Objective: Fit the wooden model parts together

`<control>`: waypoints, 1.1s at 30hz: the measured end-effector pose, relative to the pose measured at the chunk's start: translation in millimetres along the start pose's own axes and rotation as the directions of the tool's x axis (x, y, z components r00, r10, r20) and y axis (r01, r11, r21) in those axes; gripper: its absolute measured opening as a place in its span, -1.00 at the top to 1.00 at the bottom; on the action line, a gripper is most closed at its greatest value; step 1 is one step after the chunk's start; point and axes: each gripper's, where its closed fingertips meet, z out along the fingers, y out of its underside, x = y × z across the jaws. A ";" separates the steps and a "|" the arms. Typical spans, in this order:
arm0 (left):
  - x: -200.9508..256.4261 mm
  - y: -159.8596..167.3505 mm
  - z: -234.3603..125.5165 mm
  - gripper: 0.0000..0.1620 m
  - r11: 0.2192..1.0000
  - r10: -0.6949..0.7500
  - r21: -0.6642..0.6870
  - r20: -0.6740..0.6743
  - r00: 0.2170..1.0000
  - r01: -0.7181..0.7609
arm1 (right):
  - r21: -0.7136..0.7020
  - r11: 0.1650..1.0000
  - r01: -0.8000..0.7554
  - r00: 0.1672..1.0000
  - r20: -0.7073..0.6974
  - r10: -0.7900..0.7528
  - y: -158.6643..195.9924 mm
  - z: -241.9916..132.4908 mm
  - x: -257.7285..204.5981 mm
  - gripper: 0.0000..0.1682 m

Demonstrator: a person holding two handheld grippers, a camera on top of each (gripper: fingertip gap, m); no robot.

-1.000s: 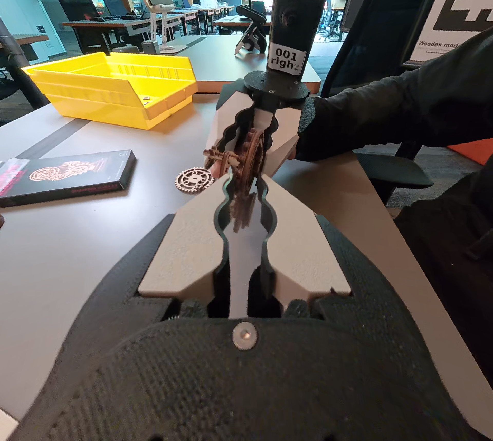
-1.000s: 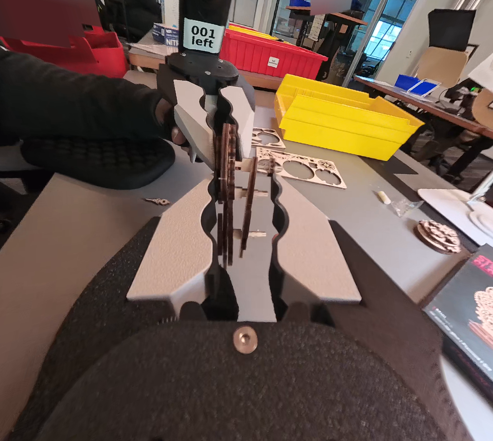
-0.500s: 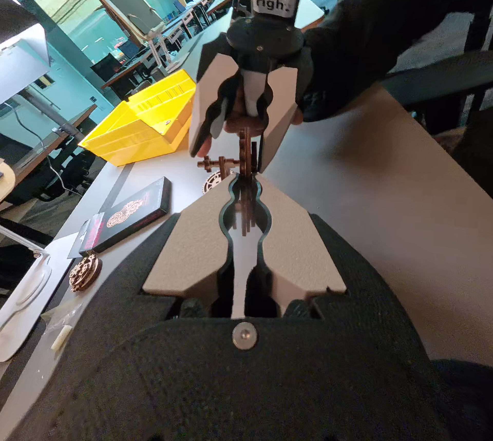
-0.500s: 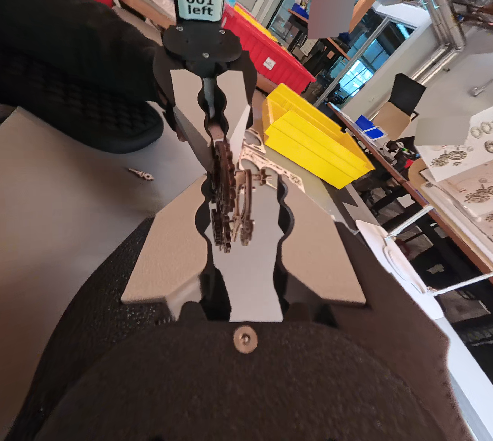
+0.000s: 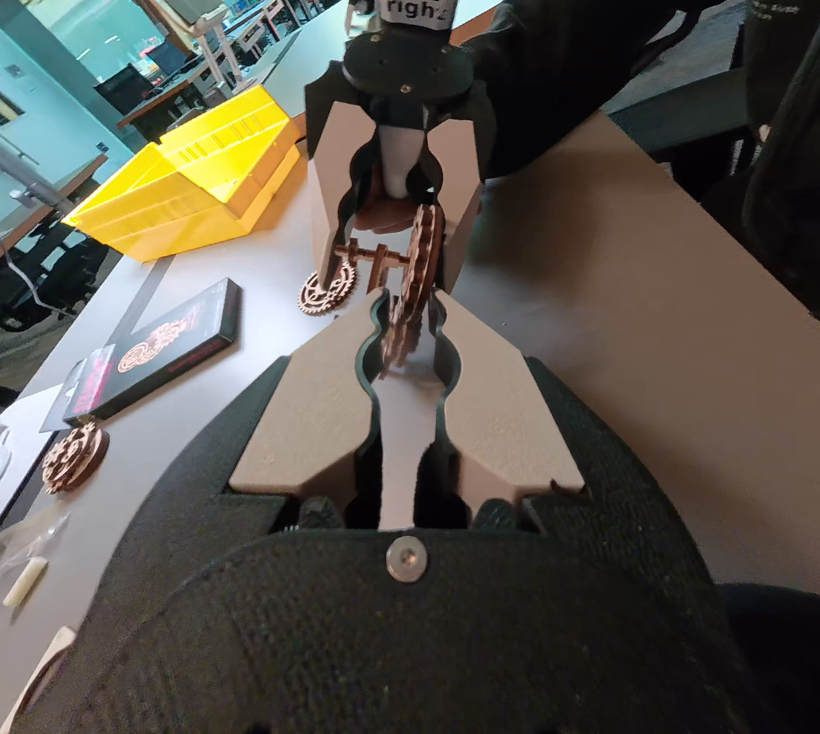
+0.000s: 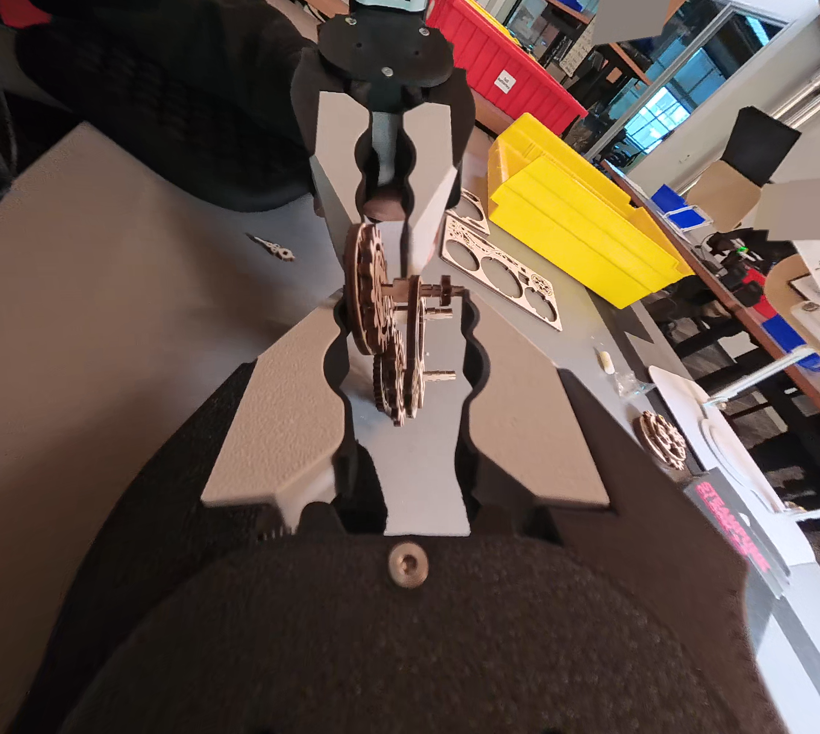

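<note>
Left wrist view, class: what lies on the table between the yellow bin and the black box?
In the left wrist view, only bare grey table with a dark stripe separates the yellow bin from the black box.

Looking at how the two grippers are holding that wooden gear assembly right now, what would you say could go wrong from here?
1. The left gripper pinches only the edge of the wooden gear assembly, above the table; it might twist or slip out.
2. The right gripper is wide open around the thin axle pegs; closing carelessly could bend or snap them.
3. A loose gear lies just below and could be knocked.
</note>
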 end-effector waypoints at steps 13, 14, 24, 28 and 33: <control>7.0 3.9 4.7 0.56 0.999 0.020 -0.040 -0.007 1.000 -0.020 | 0.017 1.000 -0.004 1.000 -0.010 0.004 -3.8 2.9 -4.2 0.43; 7.1 3.6 4.5 0.56 0.999 0.017 -0.042 -0.010 1.000 -0.018 | 0.020 1.000 -0.006 1.000 -0.009 0.007 -4.2 2.9 -4.3 0.43; 10.1 4.5 3.6 0.58 0.999 -0.009 -0.042 -0.043 0.999 0.007 | 0.017 1.000 0.024 1.000 -0.009 -0.024 -5.0 3.7 -7.3 0.45; 10.2 4.9 3.1 0.57 0.999 -0.016 -0.038 -0.045 0.999 0.014 | 0.019 1.000 0.011 1.000 -0.010 -0.011 -5.2 4.4 -7.1 0.44; 1.3 5.2 -1.3 0.67 0.999 -0.037 -0.033 -0.008 0.999 0.037 | 0.023 1.000 0.017 0.998 -0.063 -0.016 -7.3 0.8 2.2 0.50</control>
